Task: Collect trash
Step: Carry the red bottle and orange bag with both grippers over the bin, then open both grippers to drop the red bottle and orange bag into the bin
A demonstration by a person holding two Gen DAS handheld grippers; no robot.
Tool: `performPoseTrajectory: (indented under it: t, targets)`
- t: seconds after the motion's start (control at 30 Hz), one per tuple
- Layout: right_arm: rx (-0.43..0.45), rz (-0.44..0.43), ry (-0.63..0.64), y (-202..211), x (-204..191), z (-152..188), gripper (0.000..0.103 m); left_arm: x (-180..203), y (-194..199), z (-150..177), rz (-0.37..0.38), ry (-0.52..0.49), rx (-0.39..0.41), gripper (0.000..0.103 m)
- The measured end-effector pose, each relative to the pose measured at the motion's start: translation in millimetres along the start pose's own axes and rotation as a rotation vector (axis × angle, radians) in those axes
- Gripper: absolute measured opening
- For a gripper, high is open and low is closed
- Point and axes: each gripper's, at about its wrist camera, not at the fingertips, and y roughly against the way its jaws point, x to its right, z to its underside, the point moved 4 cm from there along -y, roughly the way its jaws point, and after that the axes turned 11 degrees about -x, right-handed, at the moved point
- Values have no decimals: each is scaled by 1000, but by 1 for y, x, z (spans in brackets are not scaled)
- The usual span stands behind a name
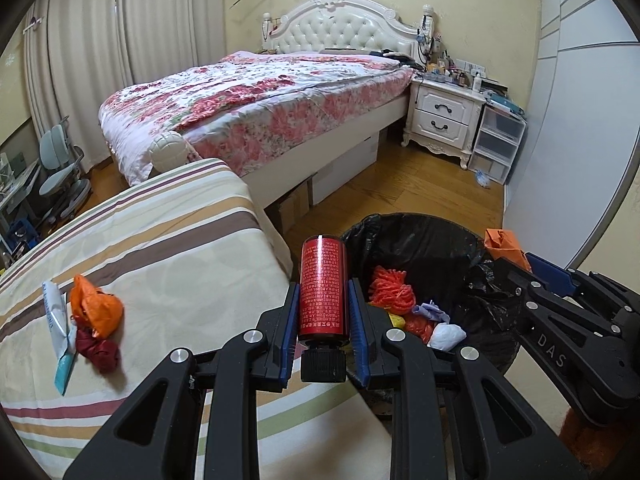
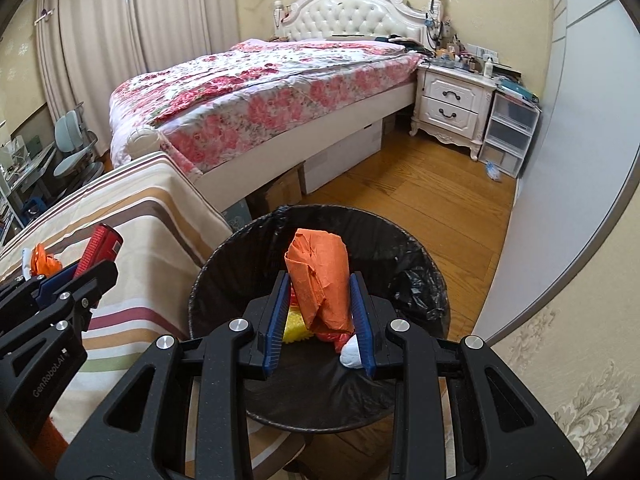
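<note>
My left gripper (image 1: 323, 312) is shut on a red bottle (image 1: 322, 286) with a black cap, held over the edge of the striped bed beside the bin. My right gripper (image 2: 320, 312) is shut on a crumpled orange paper (image 2: 320, 280) and holds it above the black-lined trash bin (image 2: 224, 256). The bin (image 1: 432, 236) holds orange netting (image 1: 390, 286), white paper (image 1: 446, 336) and other scraps. On the striped cover lie an orange bag (image 1: 96, 308), a dark red wad (image 1: 100, 350) and a white-blue wrapper (image 1: 60, 328). The right gripper also shows in the left wrist view (image 1: 552, 280).
The striped bed cover (image 1: 160, 240) is at left, the floral bed (image 1: 260, 100) beyond it. A white nightstand (image 1: 444, 118) and plastic drawers (image 1: 498, 140) stand at the back right. A small scrap (image 1: 482, 179) lies on the wooden floor (image 1: 420, 184). A wardrobe wall (image 1: 560, 140) is at right.
</note>
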Motion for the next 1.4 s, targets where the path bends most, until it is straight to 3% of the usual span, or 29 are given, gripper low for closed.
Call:
performPoseTrajectory:
  t: [1.17, 1.37, 1.4]
  targets:
    - [-42, 27, -57, -26, 22, -5, 31, 31, -38, -13, -14, -56, -50, 25]
    - [-40, 35, -67, -27, 25, -4, 32, 30, -36, -12, -16, -46, -38, 49]
    - [-38, 37, -68, -26, 26, -4, 37, 30, -35, -12, -17, -43, -35, 51]
